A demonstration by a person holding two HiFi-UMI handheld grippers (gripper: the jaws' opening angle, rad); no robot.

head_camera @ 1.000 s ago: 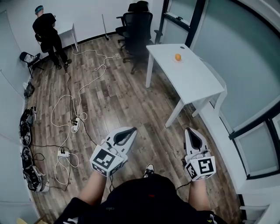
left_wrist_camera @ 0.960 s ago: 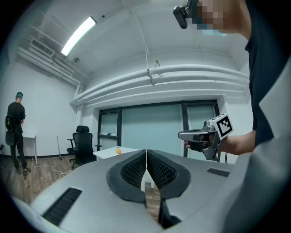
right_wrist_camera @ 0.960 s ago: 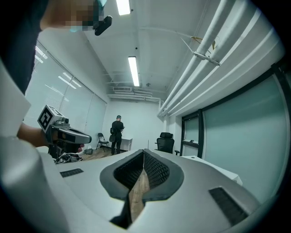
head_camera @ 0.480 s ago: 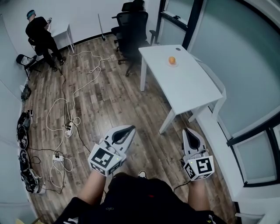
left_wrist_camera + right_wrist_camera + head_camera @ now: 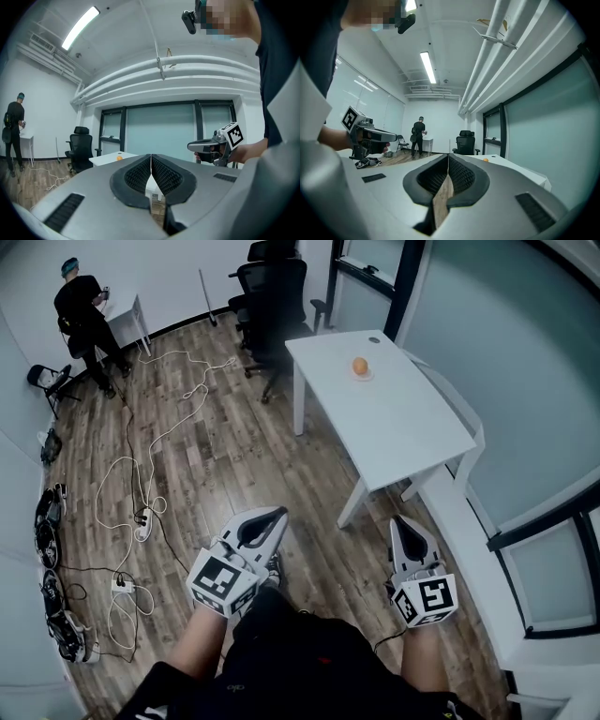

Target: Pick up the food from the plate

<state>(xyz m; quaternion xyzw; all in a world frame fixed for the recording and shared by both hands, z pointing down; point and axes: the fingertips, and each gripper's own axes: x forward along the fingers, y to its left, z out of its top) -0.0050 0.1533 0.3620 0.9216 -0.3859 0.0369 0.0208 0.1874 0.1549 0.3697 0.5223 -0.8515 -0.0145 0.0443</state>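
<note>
An orange piece of food [image 5: 360, 366] sits on a small plate [image 5: 364, 376] at the far end of a white table [image 5: 394, 423]. It also shows small and distant as the food [image 5: 119, 158] in the left gripper view and the food [image 5: 485, 160] in the right gripper view. Both grippers hang low in front of the person, well short of the table. My left gripper [image 5: 277, 515] is shut with nothing in it, jaws pressed together. My right gripper [image 5: 401, 520] is likewise shut and empty.
Black office chairs [image 5: 272, 282] stand behind the table. Cables and power strips [image 5: 141, 512] trail across the wooden floor at left. A person [image 5: 82, 304] stands by a small white desk [image 5: 127, 313] at the back left. Glass walls [image 5: 525, 381] run along the right.
The view has advanced toward the white table, which now lies nearer and lower left in the head view. Both grippers keep their pose, shut.
</note>
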